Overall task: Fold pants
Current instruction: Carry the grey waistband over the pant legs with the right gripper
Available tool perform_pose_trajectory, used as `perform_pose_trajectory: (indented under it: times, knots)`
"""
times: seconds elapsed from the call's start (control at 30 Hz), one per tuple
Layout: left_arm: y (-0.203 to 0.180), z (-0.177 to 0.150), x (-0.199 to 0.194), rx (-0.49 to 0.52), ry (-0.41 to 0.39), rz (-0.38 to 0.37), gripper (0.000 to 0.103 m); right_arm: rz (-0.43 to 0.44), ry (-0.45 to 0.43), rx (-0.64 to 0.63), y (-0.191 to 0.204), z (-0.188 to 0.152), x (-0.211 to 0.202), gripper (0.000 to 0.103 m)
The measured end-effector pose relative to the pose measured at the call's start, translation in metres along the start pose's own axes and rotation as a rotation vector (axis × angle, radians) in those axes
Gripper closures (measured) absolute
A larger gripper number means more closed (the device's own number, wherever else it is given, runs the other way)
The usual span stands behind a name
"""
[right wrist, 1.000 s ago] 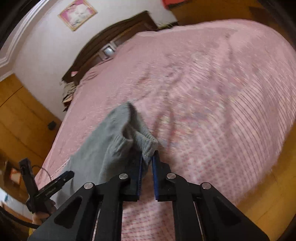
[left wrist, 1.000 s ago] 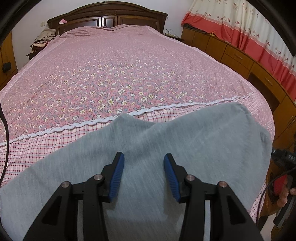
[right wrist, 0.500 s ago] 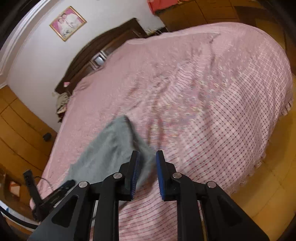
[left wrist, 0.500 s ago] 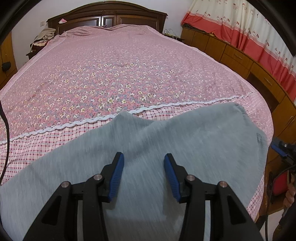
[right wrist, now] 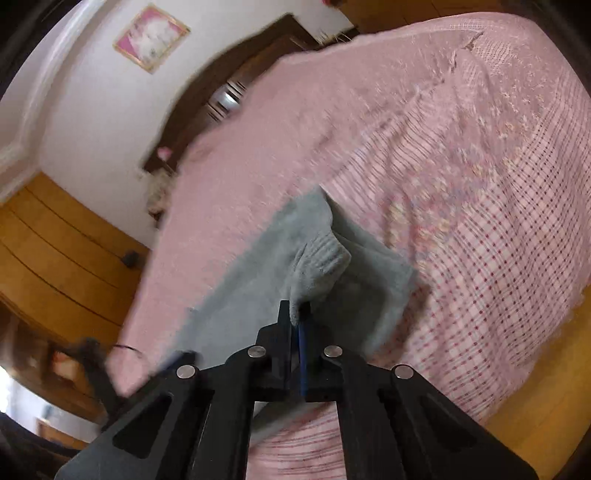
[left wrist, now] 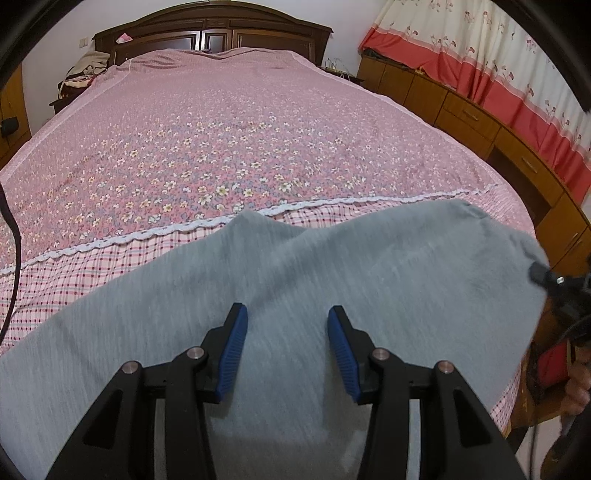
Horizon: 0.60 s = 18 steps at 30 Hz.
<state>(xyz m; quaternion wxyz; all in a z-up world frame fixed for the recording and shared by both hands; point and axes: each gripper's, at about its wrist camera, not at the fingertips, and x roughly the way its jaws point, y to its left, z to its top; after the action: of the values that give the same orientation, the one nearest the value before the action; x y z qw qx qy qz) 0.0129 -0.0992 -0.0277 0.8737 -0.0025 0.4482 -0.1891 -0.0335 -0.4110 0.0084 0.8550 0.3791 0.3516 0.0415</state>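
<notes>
Grey knit pants [left wrist: 332, 288] – soft, flat | right claw [right wrist: 298, 314] pinching ribbed cuff [right wrist: 321, 258]

A wide bed [left wrist: 229, 122] under a pink floral bedspread [left wrist: 258, 155] with a white lace band and checked border fills a bedroom with white walls, backed by a dark carved wooden headboard [left wrist: 212, 31]. Low wooden cabinets [left wrist: 472, 122] run along one side beneath cream-and-red flowered curtains [left wrist: 491, 62]. A framed pink picture [right wrist: 151, 37] hangs above the headboard, and honey-coloured wood panelling [right wrist: 55, 258] lines the other side.
</notes>
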Motion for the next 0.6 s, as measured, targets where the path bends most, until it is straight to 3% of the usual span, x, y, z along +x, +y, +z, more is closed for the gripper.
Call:
perform_pose_trajectory:
  times: [0.1, 0.37, 0.47, 0.6]
  knots:
    - [-0.001, -0.001, 0.000, 0.002, -0.002, 0.000, 0.055, -0.033, -0.016, -0.002, -0.004, 0.001, -0.011, 0.100]
    - [-0.003, -0.003, -0.001, 0.026, 0.013, 0.006, 0.055, -0.138, 0.132, 0.048, -0.048, -0.016, 0.025, 0.099]
    - [-0.005, -0.007, -0.005, 0.045, 0.022, 0.003, 0.055, -0.142, 0.139, 0.039, -0.043, -0.013, 0.021, 0.093]
    - [-0.006, -0.016, -0.013, 0.065, 0.028, -0.012, 0.055, -0.242, 0.109, -0.046, -0.030, 0.003, -0.008, 0.090]
